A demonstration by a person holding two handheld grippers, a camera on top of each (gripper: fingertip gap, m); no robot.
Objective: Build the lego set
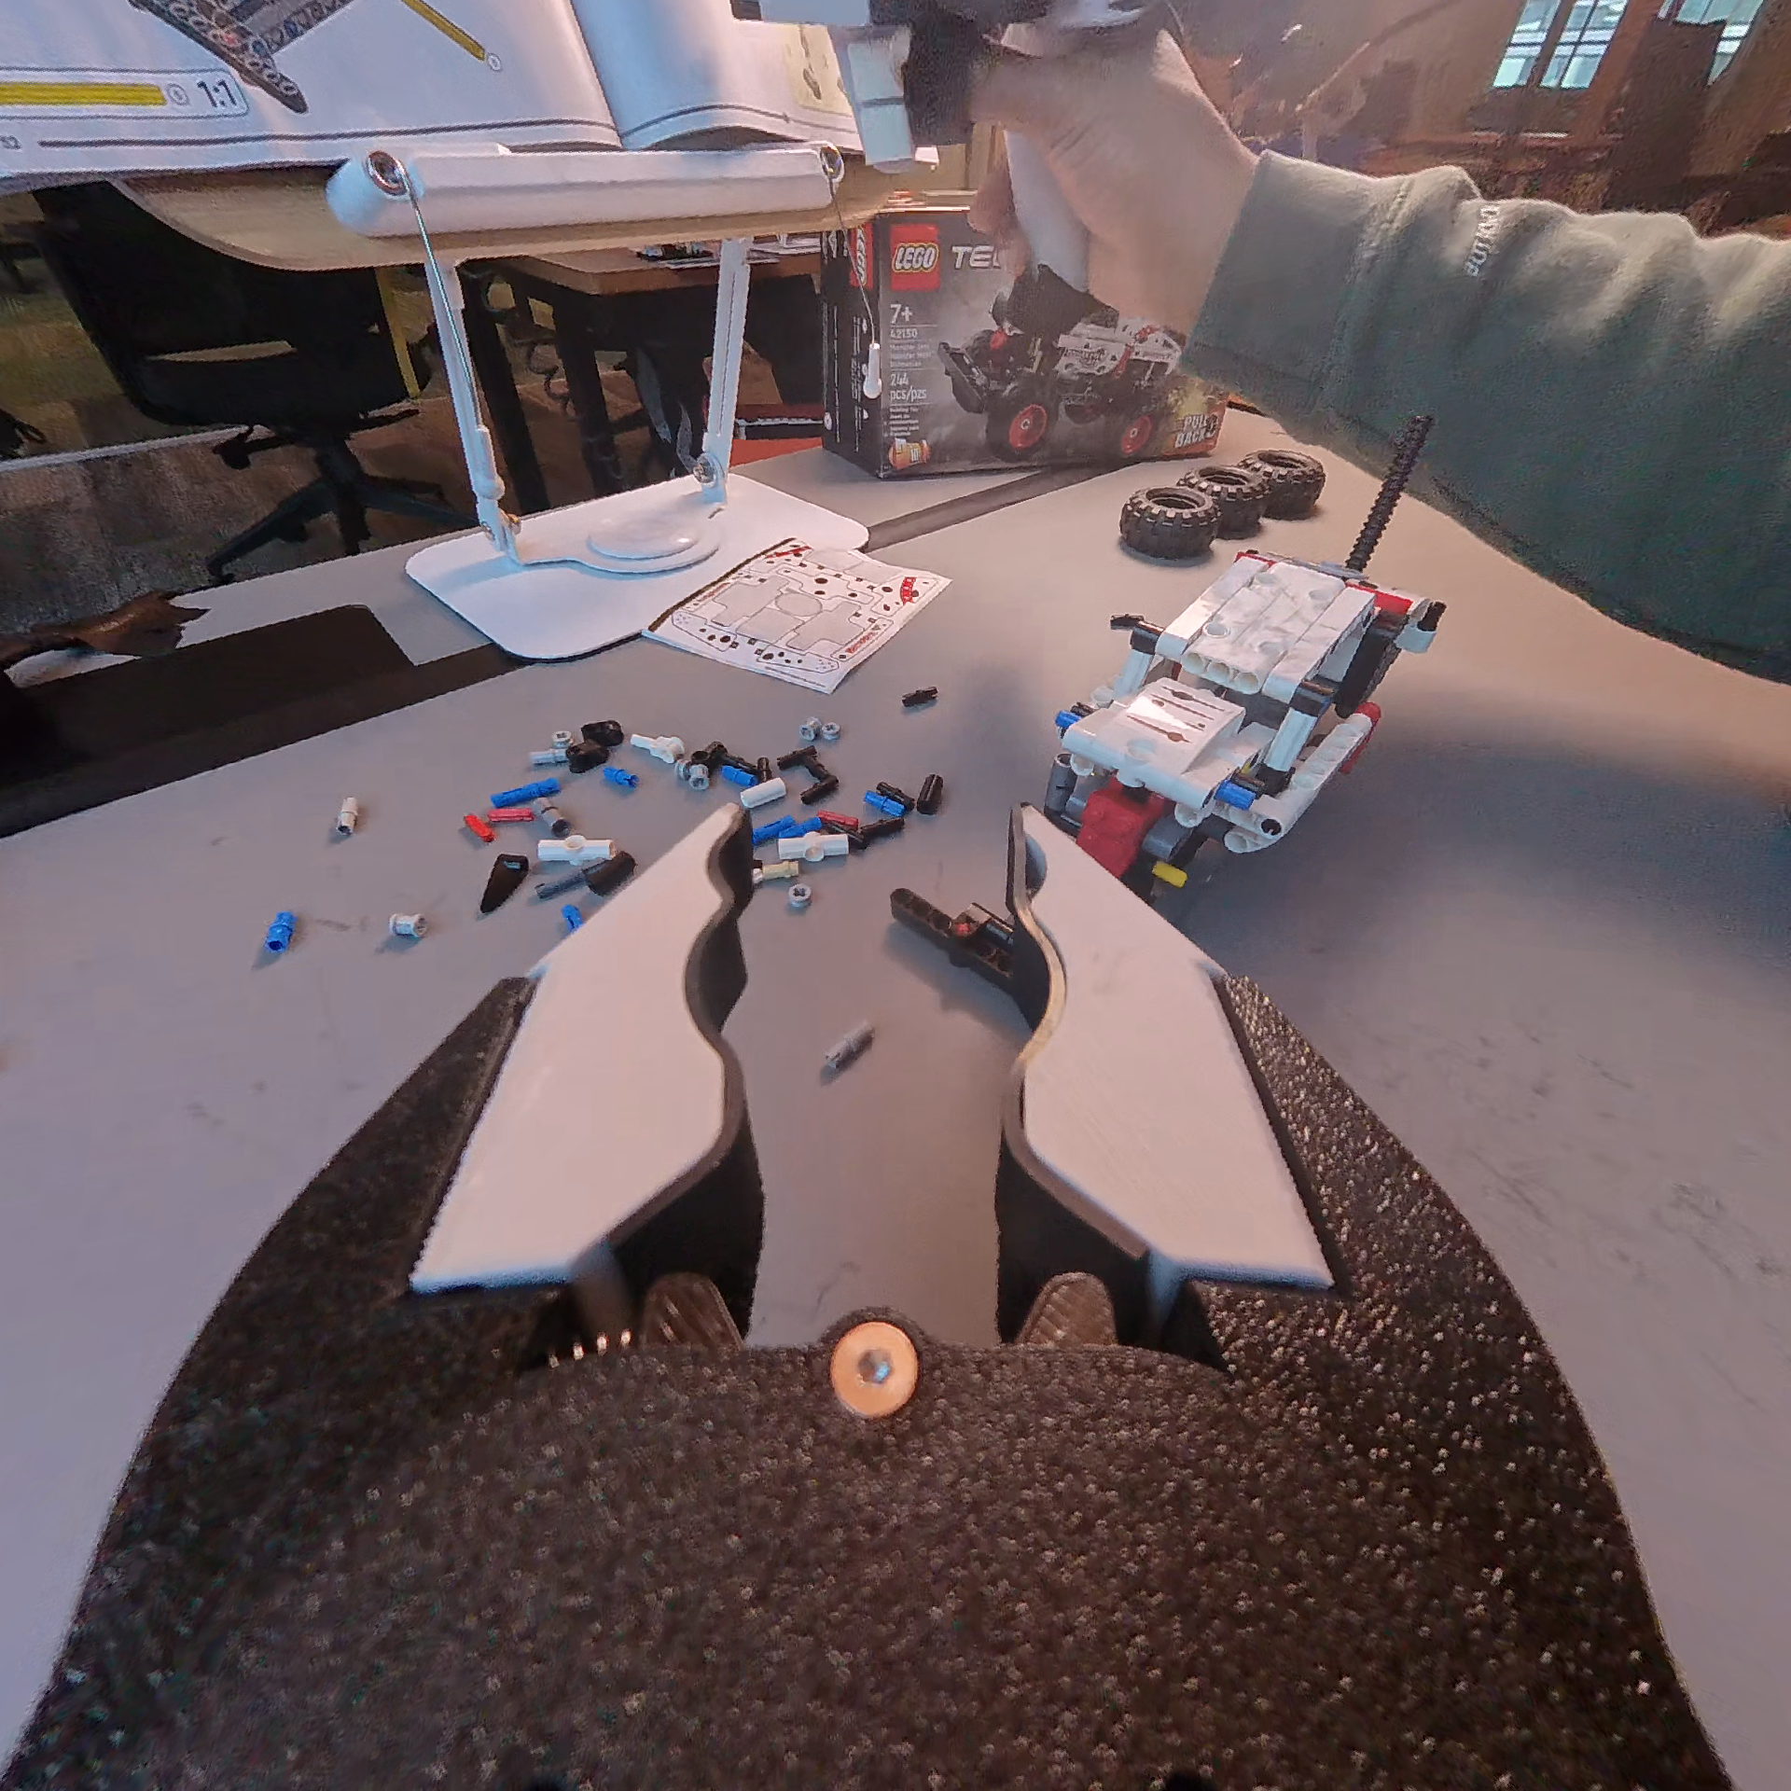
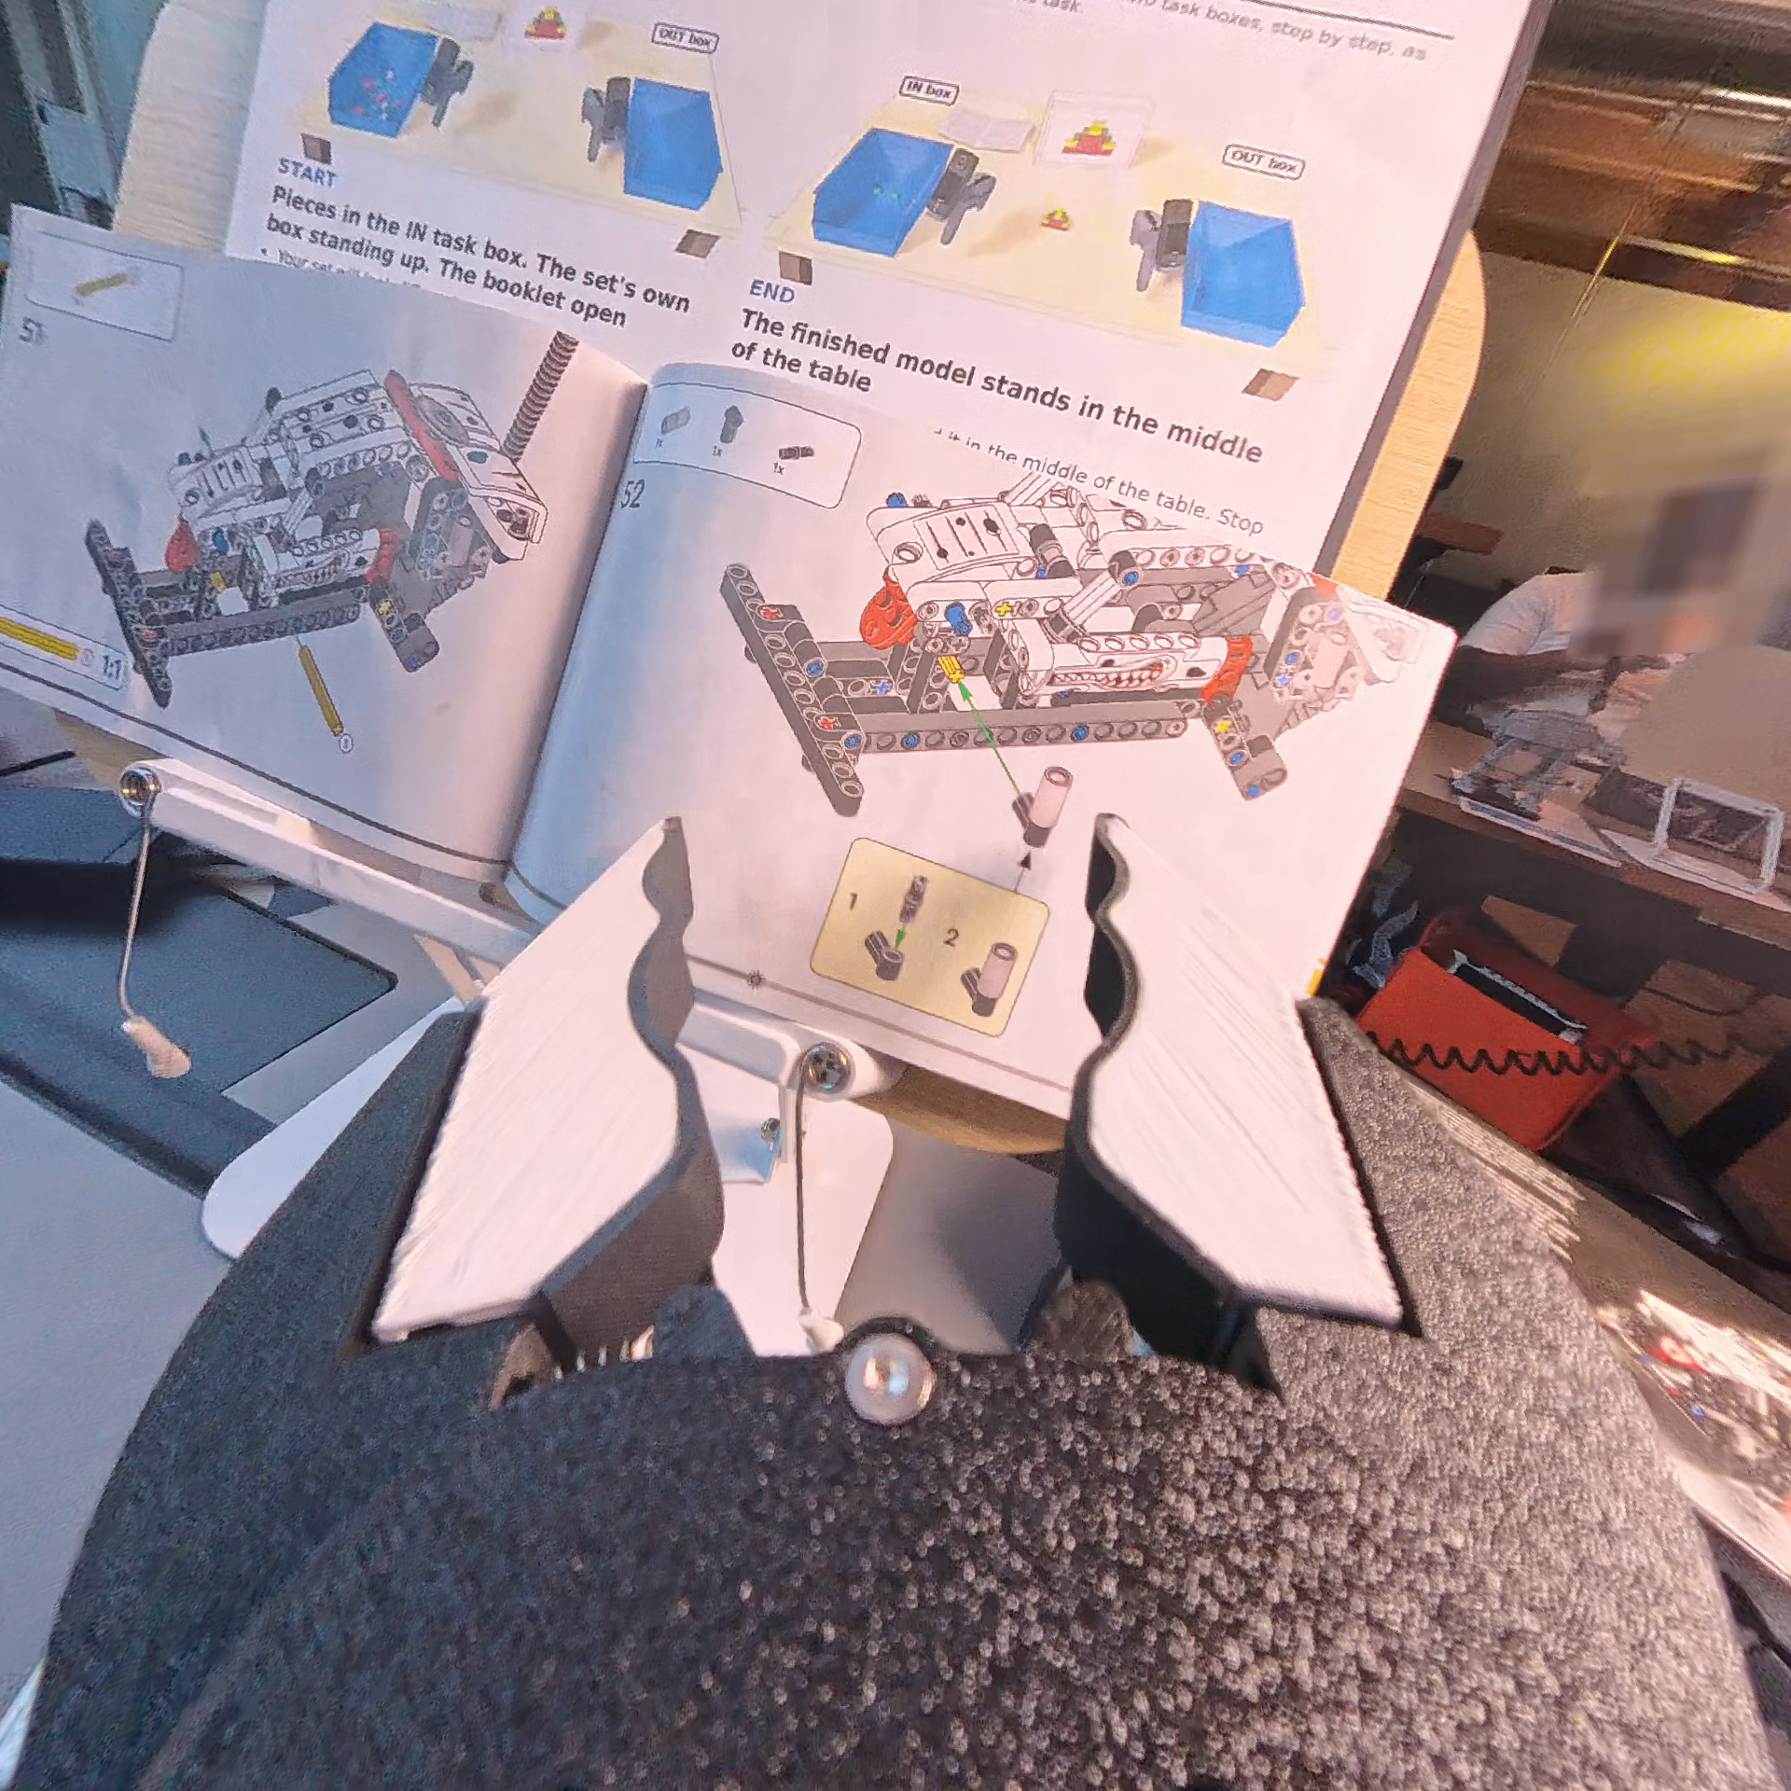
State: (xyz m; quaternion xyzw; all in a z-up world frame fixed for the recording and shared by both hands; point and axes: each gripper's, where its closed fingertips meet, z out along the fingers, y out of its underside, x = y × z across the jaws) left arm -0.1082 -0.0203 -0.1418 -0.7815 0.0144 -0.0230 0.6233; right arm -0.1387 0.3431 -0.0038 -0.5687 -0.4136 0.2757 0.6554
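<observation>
The half-built white, red and black truck model [image 1: 1250, 717] stands on the grey table [image 1: 1454, 1115] to the right. Several small loose pieces [image 1: 717, 804] lie scattered ahead of my left gripper [image 1: 877, 833], which is open and empty low over the table. A black beam piece [image 1: 955, 930] lies by its right finger, and a small grey pin [image 1: 849, 1045] lies between the fingers. My right gripper [image 2: 887, 843] is open and empty, raised in front of the open instruction booklet [image 2: 678, 601] on its stand. The hand holding it shows in the left wrist view [image 1: 1095, 165].
Three black tyres [image 1: 1226, 499] sit behind the model. The set's box [image 1: 1008, 339] stands at the back. A sticker sheet [image 1: 804, 611] lies by the white stand base [image 1: 581, 581]. A printed sheet [image 2: 872, 194] stands behind the booklet. A sleeved arm [image 1: 1512, 388] crosses above the model.
</observation>
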